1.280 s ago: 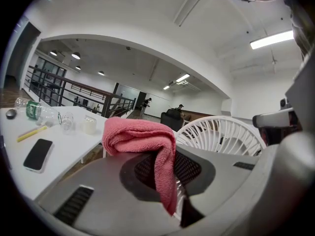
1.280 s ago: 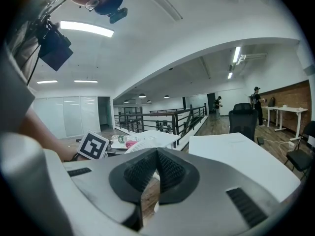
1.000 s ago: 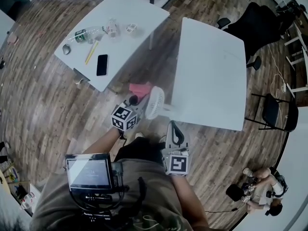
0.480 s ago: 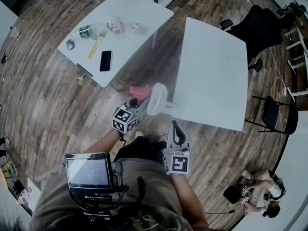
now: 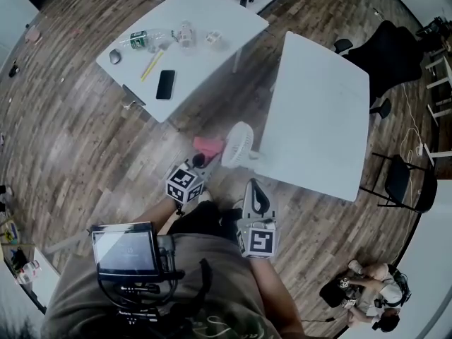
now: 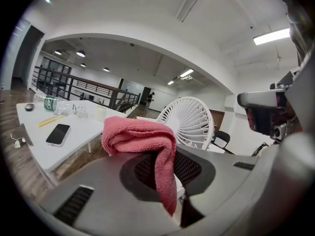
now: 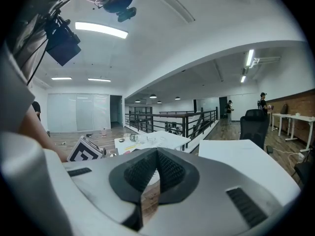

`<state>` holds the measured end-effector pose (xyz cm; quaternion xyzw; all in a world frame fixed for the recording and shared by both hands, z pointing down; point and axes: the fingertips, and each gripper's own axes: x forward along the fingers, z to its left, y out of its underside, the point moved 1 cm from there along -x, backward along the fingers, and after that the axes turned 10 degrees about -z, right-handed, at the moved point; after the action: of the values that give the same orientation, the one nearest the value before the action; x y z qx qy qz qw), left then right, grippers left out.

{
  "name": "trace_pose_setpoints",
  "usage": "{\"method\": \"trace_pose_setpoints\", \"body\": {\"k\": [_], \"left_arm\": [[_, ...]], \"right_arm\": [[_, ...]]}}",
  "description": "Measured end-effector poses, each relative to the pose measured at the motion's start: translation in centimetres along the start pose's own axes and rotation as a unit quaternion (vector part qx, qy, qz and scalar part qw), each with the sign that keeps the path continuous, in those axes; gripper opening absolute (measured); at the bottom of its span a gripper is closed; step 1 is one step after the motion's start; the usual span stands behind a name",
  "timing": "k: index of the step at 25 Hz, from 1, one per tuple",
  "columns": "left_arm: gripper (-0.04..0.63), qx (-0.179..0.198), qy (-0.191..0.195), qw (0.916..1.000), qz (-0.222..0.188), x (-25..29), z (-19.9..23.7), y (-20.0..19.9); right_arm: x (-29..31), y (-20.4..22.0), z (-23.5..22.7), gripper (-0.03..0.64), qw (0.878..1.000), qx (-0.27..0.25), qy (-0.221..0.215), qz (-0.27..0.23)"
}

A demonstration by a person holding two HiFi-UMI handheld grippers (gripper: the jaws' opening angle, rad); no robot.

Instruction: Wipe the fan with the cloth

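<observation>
Cloth is gripped in your left gripper, just beside the fan.
Your left jaws stand partly apart, clamped on a fold of the pink cloth. Its bunched bulk rises above the tips and one tail hangs down between the pads. The white fan stands upright at the near corner of the bare white table, its round grille facing the cloth. Contact between cloth and grille cannot be confirmed. Your right gripper has its jaws pressed together with nothing between them, and it is held close to your body, apart from the fan. Farther left, a second white table carries a phone, a yellow pen and a bottle.
</observation>
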<state>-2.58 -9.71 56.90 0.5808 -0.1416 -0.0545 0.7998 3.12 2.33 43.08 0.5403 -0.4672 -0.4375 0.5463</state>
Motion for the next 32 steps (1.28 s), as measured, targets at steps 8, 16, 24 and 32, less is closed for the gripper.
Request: {"method": "trace_pose_setpoints", "body": {"k": [8, 16, 24, 32], "left_arm": [[0.069, 0.002, 0.005, 0.9999, -0.011, -1.0, -1.4, -1.0], [0.069, -0.001, 0.011, 0.9992, -0.038, -1.3, -3.0, -3.3], [0.069, 0.007, 0.01, 0.999, -0.042, -1.7, -3.9, -4.2], [0.069, 0.014, 0.023, 0.9979, -0.059, -1.5, -5.1, -6.5]], "right_arm": [[0.2, 0.1, 0.8, 0.005, 1.0, 0.011, -0.016, -0.001], [0.5, -0.1, 0.1, 0.005, 1.0, 0.014, -0.012, -0.007], [0.6, -0.4, -0.2, 0.005, 1.0, 0.017, -0.011, -0.014], [0.4, -0.6, -1.1, 0.005, 1.0, 0.022, -0.006, -0.019]]}}
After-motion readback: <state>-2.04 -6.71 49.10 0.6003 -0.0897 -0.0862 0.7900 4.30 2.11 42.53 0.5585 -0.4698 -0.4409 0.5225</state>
